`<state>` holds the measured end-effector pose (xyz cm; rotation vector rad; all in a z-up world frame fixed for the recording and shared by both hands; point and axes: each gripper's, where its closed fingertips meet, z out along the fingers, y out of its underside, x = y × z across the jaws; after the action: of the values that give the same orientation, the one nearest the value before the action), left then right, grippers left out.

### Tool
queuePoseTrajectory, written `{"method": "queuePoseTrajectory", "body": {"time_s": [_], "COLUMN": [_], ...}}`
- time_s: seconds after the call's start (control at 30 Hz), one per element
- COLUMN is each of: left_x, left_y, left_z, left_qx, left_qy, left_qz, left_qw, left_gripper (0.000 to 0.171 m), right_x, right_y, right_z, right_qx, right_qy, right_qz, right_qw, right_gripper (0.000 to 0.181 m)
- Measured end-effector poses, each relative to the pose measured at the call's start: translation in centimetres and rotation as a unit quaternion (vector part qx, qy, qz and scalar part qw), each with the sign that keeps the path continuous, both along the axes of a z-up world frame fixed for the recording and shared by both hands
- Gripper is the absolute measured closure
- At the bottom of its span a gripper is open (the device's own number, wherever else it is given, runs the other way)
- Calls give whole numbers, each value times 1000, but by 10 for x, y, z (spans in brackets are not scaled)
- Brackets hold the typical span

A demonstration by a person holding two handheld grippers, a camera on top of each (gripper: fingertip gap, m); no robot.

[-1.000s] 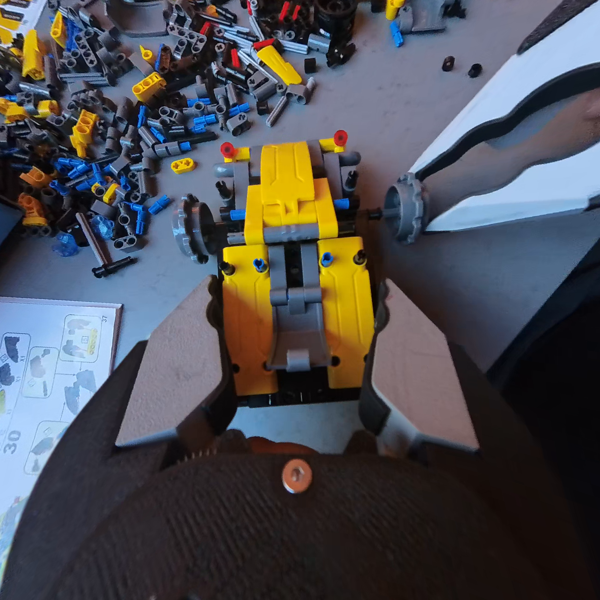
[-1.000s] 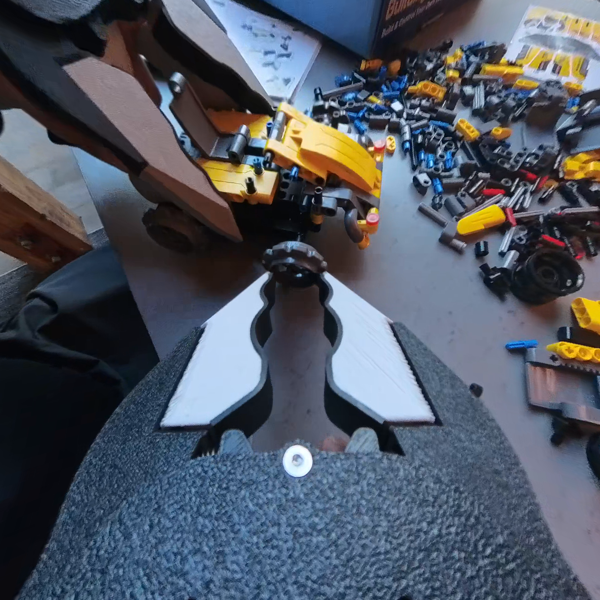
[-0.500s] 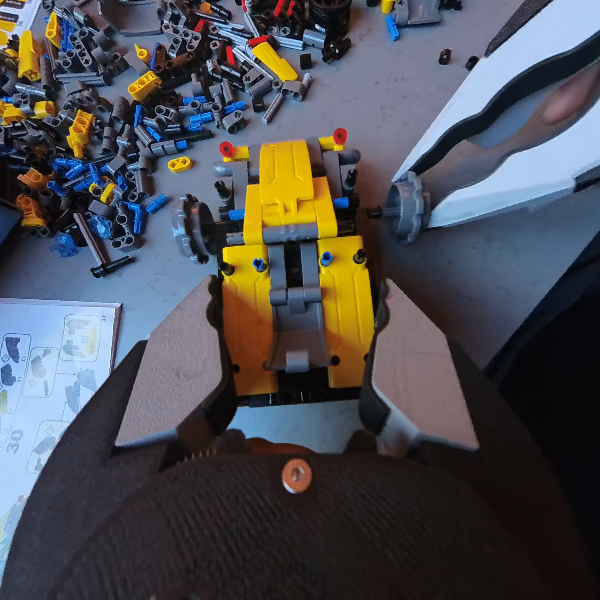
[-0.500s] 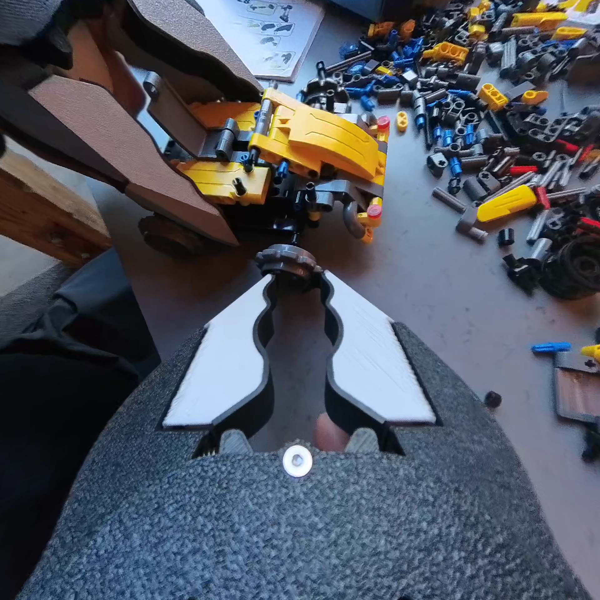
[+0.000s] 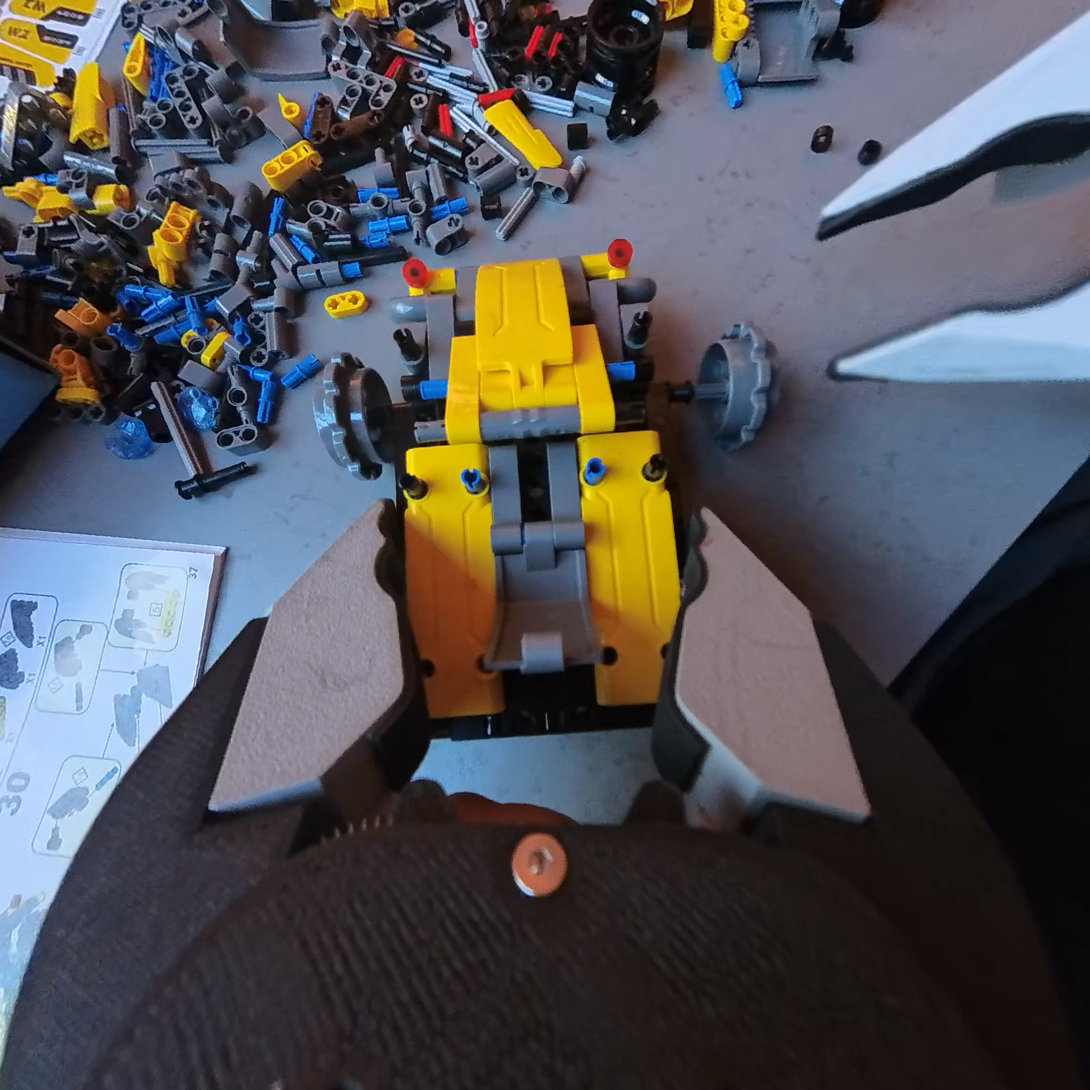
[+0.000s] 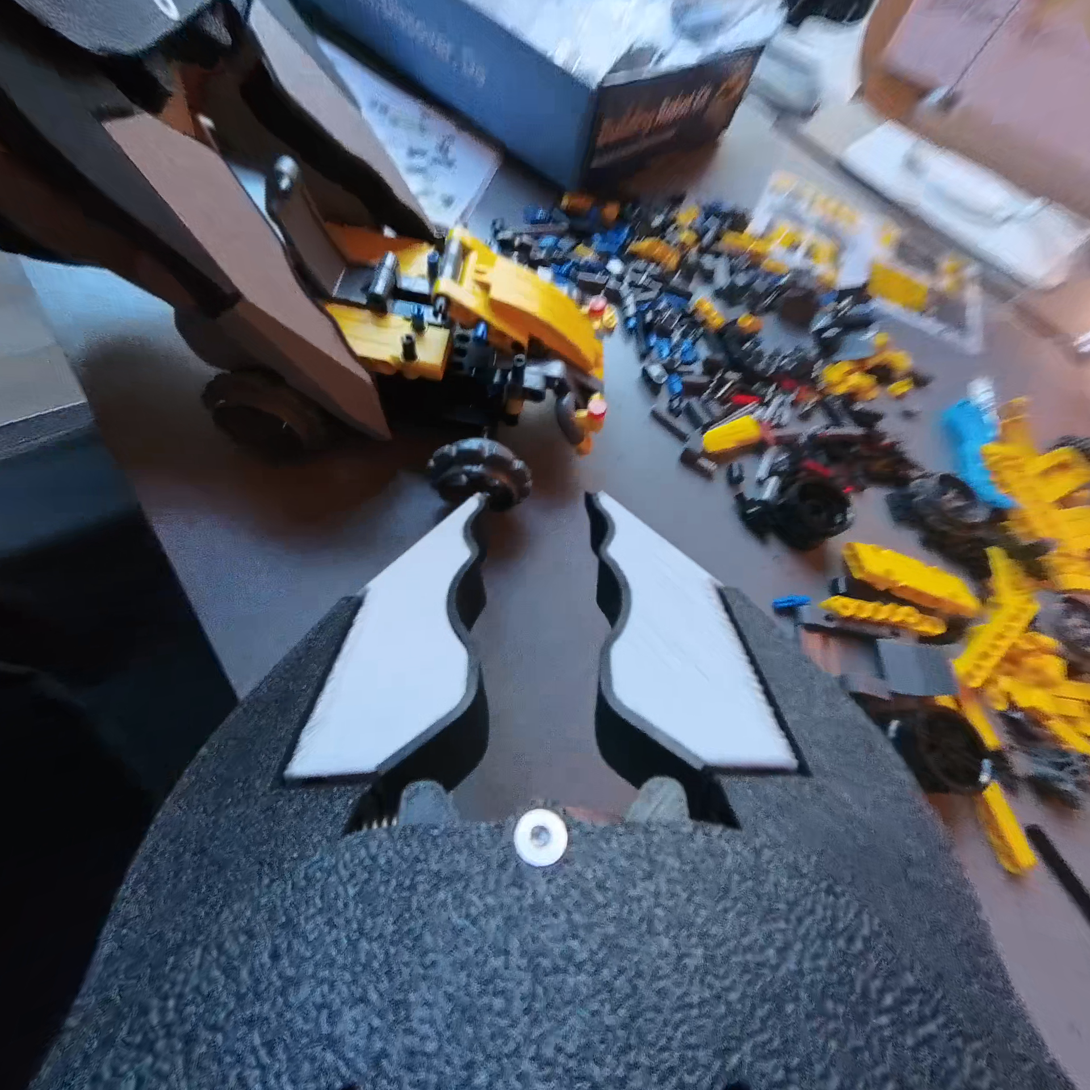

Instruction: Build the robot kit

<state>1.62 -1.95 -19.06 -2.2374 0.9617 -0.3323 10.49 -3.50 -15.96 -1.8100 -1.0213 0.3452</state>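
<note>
I see the left gripper (image 5: 539,613), brown-padded, jaws clamped on both flanks of the yellow-and-grey brick-built vehicle (image 5: 534,472), which sits on the grey counter (image 5: 826,531). Right gripper (image 6: 534,501), white-padded, jaws apart, nothing betw. them; its left tip is just beside the grey toothed wheel hub (image 6: 479,479) on the vehicle's side axle. Loose bricks pile (image 5: 236,206) lies beyond the vehicle; printed instruction booklet (image 5: 88,649) at near left. Right wrist view blurred.
</note>
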Motion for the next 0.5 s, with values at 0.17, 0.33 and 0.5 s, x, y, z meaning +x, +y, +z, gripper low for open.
{"method": "queuePoseTrajectory", "body": {"time_s": [0.17, 0.33, 0.5], "left_x": [0, 1, 2], "left_y": [-1, -1, -2], "left_z": [0, 0, 0], "left_qx": [-2, -2, 1], "left_qy": [3, 2, -1], "left_qz": [-3, -3, -8], "left_qw": [1000, 1000, 1000], "left_gripper": [78, 78, 79], "right_x": [-20, -23, -21], "right_y": [-16, -26, -21], "right_z": [0, -21, -24], "right_qx": [-63, -224, -179], "right_qy": [49, 97, 49], "right_qz": [3, 9, -7], "right_qw": [997, 970, 983], "right_gripper": [145, 165, 181]}}
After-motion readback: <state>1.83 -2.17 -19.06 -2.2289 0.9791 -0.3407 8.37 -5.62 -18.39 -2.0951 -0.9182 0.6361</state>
